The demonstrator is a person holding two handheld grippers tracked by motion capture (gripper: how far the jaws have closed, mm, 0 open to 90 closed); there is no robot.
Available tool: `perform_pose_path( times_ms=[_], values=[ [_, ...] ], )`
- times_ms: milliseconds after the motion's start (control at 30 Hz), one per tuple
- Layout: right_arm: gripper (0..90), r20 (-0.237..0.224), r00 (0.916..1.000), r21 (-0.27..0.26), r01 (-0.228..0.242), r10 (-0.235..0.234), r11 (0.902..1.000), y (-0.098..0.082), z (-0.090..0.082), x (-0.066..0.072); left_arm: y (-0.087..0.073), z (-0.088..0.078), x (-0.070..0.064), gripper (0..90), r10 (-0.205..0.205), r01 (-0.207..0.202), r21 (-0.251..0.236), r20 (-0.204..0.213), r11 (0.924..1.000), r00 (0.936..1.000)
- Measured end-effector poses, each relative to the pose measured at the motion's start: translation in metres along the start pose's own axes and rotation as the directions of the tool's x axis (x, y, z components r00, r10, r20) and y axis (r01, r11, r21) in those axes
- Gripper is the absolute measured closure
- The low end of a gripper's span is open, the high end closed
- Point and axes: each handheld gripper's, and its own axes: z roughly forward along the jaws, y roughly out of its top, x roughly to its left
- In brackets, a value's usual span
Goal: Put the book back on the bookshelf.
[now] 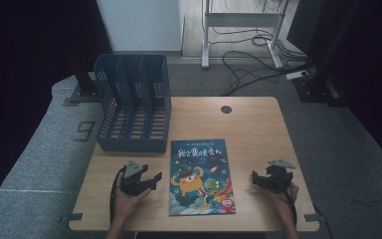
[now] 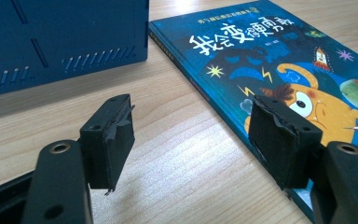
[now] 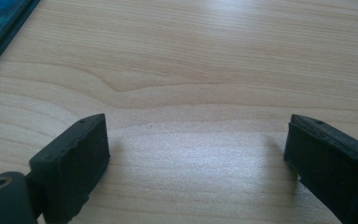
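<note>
A blue picture book [image 1: 201, 177] with an orange cartoon creature on its cover lies flat near the table's front edge, closed. My left gripper [image 1: 155, 180] rests just left of the book, open, with bare wood between its jaws. In the left gripper view the book [image 2: 279, 65] lies ahead and to the right of the left gripper [image 2: 193, 140], and one pad [image 2: 279, 140] stands over the book's near edge. My right gripper [image 1: 254, 179] sits to the right of the book, open and empty. The right gripper view has the right gripper [image 3: 196, 158] over bare wood, with the book's corner [image 3: 0, 23] at the upper left.
A dark blue file rack [image 1: 134, 102] with three slots stands at the table's back left, just behind the book; its perforated wall [image 2: 60, 42] is close ahead in the left gripper view. A round cable hole [image 1: 226, 109] sits at the back centre. The wooden table [image 1: 258, 134] is bare on the right.
</note>
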Motion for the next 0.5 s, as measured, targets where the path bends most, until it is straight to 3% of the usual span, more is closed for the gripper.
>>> perform_pose_path(
  times_ms=[500],
  values=[
    [13.0,0.02,0.9995,-0.016,-0.022,0.022,0.9996,0.0004,-0.0007,-0.0013,0.0,0.0003,0.0014,30.4,-0.013,0.013,0.007,-0.009,0.9999,0.9999]
  ],
)
